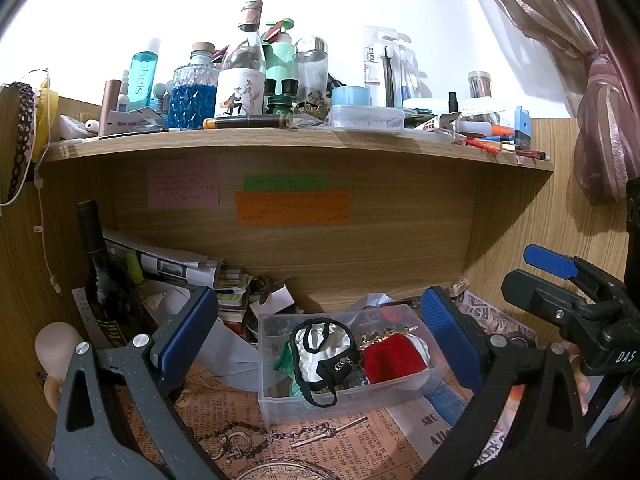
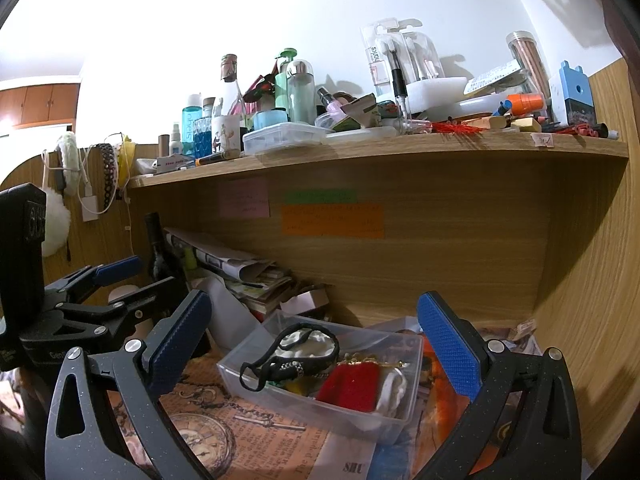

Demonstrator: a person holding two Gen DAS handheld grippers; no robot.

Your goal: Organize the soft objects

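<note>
A clear plastic box [image 1: 280, 404] [image 2: 240, 376] stands on the desk under the shelf. It holds a white satin pouch with black trim [image 1: 320, 344] [image 2: 304, 340], a red velvet pouch with gold trim [image 1: 394, 360] [image 2: 348, 388] and other small soft items. My left gripper [image 1: 320, 328] is open and empty, its jaws wide either side of the box, above it. My right gripper [image 2: 316, 332] is open and empty, also framing the box. Each gripper shows in the other's view, the right [image 1: 560, 280] and the left [image 2: 112, 280].
A cluttered shelf [image 1: 280, 138] [image 2: 360, 148] with bottles and stationery hangs overhead. A dark wine bottle [image 1: 100, 272] [image 2: 160, 252], stacked papers [image 1: 180, 268] and books stand left of the box. Printed vintage paper [image 1: 320, 452] covers the desk. A pink curtain [image 1: 600, 120] hangs at right.
</note>
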